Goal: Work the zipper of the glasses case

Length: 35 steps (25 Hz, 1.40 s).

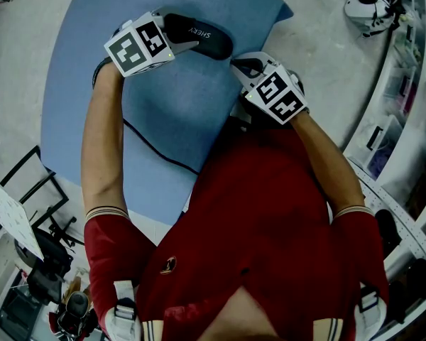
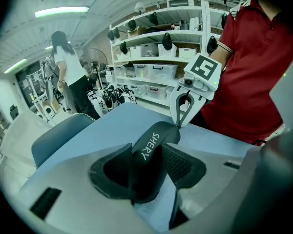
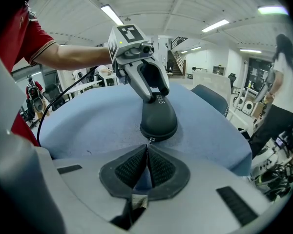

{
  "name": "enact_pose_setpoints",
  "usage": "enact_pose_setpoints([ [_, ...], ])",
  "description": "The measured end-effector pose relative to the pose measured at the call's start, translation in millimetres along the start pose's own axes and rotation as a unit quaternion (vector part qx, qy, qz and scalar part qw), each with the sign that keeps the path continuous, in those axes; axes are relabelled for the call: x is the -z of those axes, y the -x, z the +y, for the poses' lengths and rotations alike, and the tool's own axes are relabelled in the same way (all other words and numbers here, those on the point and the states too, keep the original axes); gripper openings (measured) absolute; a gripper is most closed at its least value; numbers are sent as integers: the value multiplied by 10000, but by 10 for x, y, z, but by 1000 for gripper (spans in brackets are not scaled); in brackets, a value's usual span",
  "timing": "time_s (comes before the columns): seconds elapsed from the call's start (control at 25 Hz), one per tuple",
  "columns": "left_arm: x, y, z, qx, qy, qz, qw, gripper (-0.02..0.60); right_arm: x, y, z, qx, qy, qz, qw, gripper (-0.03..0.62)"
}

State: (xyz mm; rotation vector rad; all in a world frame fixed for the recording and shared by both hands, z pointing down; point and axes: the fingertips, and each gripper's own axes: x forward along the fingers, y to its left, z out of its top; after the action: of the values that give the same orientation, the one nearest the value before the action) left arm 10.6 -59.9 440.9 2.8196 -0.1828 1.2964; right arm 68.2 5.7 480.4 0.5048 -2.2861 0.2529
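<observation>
Workshop-type room, shelving (image 2: 156, 52) stacked with bins at the back, and up front a bench (image 1: 177, 119) with a blue mat over it. The glasses case (image 1: 202, 38) is a black oval one, sitting on the mat at the far side from the person.

What matters: the case's long axis runs pretty much straight from one hand to the other. The left tongs (image 1: 183, 40) are clamped on one end of it, pads squeezing both flanks. The right tongs (image 1: 236, 62) sit at the opposite end with their jaws pressed together. Their tips meet right on the zipper pull (image 3: 149, 140), so it looks to me like they're pinching that tab.

That makes the right hand the one on the zipper, while the left is just the anchor. Both forearms reach out from the body with both tools tilted down toward the mat. I'd guess the next pull follows the case's edge.
</observation>
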Motion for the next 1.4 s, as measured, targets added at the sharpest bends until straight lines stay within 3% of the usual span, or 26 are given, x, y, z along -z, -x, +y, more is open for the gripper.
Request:
enact_pose_setpoints([
  [0.6, -11, -8, 6, 12, 46, -81, 10000, 175, -139, -148, 228, -167, -6, -47, 9998, 2],
  [0.92, -13, 2, 11, -11, 53, -139, 9999, 174, -166, -185, 225, -114, -321, -97, 9994, 2],
  [1.2, -16, 8, 8, -5, 172, -294, 9994, 174, -103, -164, 133, 158, -328, -86, 9993, 6],
  [1.4, -34, 35, 21, -251, 247, -411, 9985, 178, -68, -78, 11, 368, -403, -131, 9984, 13],
])
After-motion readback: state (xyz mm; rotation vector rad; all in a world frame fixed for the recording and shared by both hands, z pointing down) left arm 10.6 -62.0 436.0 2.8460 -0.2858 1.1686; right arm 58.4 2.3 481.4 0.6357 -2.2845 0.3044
